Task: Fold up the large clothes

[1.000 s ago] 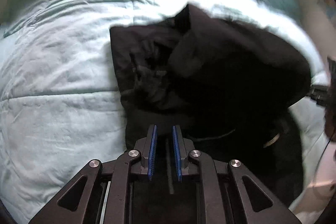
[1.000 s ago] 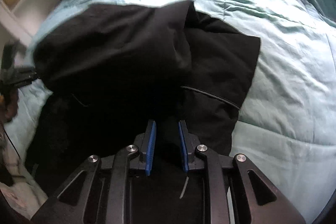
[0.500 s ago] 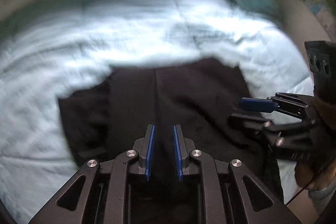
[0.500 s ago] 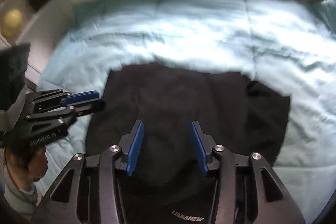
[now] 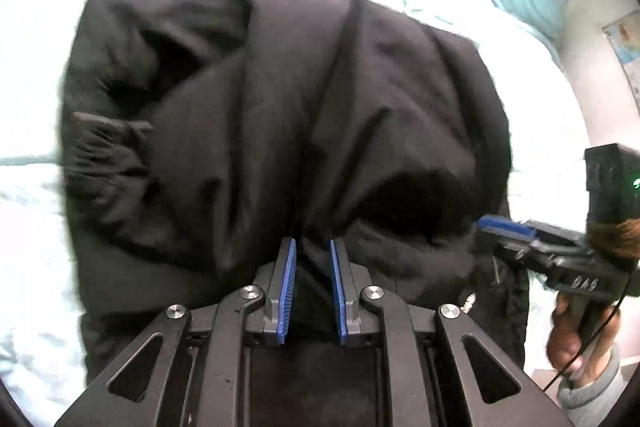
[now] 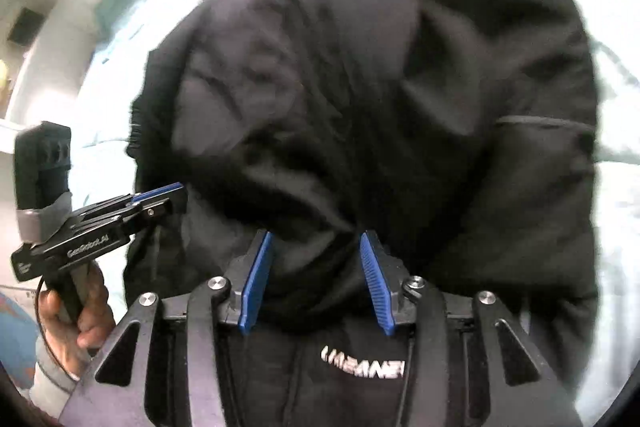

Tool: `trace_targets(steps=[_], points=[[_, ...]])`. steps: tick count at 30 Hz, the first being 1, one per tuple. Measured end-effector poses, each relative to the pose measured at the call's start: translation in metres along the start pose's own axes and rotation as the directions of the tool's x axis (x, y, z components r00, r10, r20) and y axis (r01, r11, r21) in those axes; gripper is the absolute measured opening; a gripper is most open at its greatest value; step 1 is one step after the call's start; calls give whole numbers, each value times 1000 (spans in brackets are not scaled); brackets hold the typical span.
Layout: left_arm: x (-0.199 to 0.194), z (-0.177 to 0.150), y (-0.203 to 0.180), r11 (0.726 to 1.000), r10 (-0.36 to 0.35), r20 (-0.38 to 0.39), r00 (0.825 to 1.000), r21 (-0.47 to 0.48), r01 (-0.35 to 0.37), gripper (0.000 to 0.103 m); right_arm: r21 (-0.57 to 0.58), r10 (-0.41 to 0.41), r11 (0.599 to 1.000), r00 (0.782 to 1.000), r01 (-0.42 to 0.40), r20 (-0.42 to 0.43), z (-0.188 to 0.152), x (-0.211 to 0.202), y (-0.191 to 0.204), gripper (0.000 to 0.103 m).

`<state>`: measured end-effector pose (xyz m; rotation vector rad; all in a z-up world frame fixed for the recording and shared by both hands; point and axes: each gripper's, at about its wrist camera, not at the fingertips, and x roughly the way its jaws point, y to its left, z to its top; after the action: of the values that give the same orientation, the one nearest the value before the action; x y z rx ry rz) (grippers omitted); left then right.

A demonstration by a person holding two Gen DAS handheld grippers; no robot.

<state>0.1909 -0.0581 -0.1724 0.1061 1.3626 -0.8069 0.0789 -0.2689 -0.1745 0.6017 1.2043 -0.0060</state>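
Black padded jacket (image 5: 304, 99) lay bunched on the pale blue bed (image 5: 36, 195). Left claw (image 5: 312, 259) pinched a fold of it between narrow jaws — right claw (image 6: 316, 267) stood half wide, cloth between its pads, having just opened.

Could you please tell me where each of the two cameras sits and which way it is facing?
Left wrist: on the left gripper, angled down at the black jacket on the pale quilt; the right gripper and its hand show at right.
Right wrist: on the right gripper, angled down; the left gripper shows at left.
Shared: jacket, quilt, each other's gripper.
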Motion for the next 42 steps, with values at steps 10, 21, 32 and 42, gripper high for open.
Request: trace_targets(steps=[10,21,32,42], points=[[-11,48,-13,998,46,135,990,-43,-40,18,-168,-180,964,971,206,158,108,7,26,53],[13,55,44,966,-115,77,990,-226,130,6,-226,-253,934,959,277,131,84,34,11,55],[51,-2,-4,999,29,-18,999,-36,-30,54,-235,-218,947,976,218,24,-2,71,22,86],[-82,-62,-26,992,128,177,976,-24,-126,50,-146,-184,969,977,199,105,-46,-35,19,85]])
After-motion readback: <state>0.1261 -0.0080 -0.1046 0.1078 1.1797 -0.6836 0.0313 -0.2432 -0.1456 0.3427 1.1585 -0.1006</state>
